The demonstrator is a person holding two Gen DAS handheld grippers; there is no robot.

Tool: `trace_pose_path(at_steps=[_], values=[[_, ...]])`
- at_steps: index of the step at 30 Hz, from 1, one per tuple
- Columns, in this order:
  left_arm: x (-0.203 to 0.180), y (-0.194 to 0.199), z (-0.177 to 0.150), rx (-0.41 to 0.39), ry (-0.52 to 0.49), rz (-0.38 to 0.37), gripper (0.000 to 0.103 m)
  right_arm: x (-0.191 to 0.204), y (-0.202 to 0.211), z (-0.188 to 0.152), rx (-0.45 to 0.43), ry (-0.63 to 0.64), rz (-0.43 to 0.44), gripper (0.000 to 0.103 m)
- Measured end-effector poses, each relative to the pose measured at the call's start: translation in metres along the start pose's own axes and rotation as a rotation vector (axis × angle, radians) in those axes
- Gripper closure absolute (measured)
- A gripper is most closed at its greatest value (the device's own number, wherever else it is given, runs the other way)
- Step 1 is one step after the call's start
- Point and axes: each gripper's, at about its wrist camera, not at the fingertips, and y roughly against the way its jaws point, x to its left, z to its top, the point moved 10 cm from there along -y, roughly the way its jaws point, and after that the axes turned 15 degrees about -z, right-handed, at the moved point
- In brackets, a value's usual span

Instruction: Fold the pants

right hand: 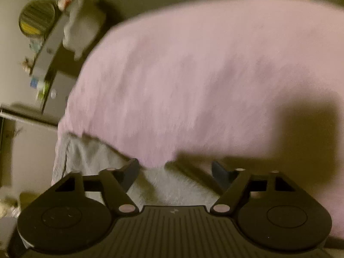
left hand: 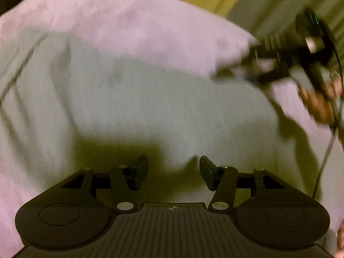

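Bed [left hand: 150,21] under a pink sheet carries the grey pants [left hand: 139,99], spread flat and blurred, with the left tongs [left hand: 173,169] tilted down over their near edge, released and empty, while the right tongs [right hand: 175,172], hand-held and angled down, gape unclenched over grey cloth at the sheet's edge.

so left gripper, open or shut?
Open: left gripper fingers stand apart over the grey pants, no cloth between them.

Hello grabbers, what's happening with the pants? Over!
Left gripper open, nothing pinched. Right gripper open too, above the cloth. Grey pants flat on pink bedspread, unheld. Nothing in the way.
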Motion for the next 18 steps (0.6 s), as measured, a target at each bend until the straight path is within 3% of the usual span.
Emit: trace_pose_path(at_steps=[1,2,3,5,8,10,12,16,18], values=[[0.006,-0.002,0.013,-0.022,0.013,0.014,0.042,0.0,-0.008,-0.004,0.044,0.01,0.009,0.048],[0.008,-0.005,0.022,-0.029,0.015,0.026,0.042,0.003,-0.014,-0.006,0.08,0.018,0.019,0.065],[0.001,-0.007,0.025,-0.037,-0.01,0.02,0.041,0.006,-0.017,-0.01,0.104,0.034,0.034,0.073],[-0.004,-0.018,0.04,-0.06,-0.078,0.02,0.037,0.008,-0.015,-0.016,0.126,0.047,0.057,0.078],[-0.005,-0.033,0.053,-0.06,-0.129,0.007,0.029,0.011,-0.011,-0.021,0.19,0.034,0.147,0.077],[0.001,-0.043,0.043,-0.02,-0.129,0.013,0.028,0.016,-0.018,-0.022,0.212,0.031,0.157,0.072],[0.006,-0.048,0.033,-0.005,-0.161,0.032,0.028,0.019,-0.029,-0.02,0.234,0.004,0.177,0.056],[0.004,-0.036,0.02,-0.019,-0.225,0.049,0.027,0.036,-0.048,-0.009,0.235,-0.05,0.228,0.051],[0.004,-0.033,0.014,-0.012,-0.208,0.049,0.025,0.039,-0.054,-0.008,0.211,-0.046,0.197,0.094]])
